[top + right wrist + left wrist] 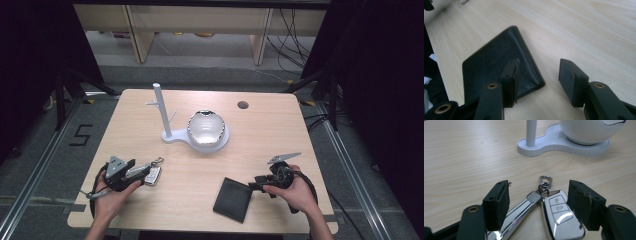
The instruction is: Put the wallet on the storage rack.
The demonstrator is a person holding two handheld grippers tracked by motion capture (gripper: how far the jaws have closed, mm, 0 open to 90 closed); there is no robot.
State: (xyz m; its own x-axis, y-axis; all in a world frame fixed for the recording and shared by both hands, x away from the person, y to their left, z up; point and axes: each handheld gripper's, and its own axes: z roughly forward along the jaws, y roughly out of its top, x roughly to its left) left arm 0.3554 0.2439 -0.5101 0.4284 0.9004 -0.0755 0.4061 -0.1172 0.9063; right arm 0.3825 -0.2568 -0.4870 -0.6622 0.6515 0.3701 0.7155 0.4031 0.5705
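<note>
A white car key fob (560, 220) with a silver strap (521, 211) and a clip ring (545, 180) lies flat on the table. My left gripper (539, 197) is open around it, and neither pad touches it. In the high view the fob (153, 175) sits just ahead of the left gripper (144, 175) at the front left. A black leather wallet (491, 65) lies flat at the front right. My right gripper (539, 72) is open low over the wallet's corner, with one jaw above the leather. The high view has the wallet (232, 199) left of the right gripper (252, 186).
A white stand (172, 138) with an upright post (161, 107) and a shiny round bowl (205, 128) stands mid-table. A small round hole (243, 105) is in the tabletop at the back right. The table's front edge is close behind both hands.
</note>
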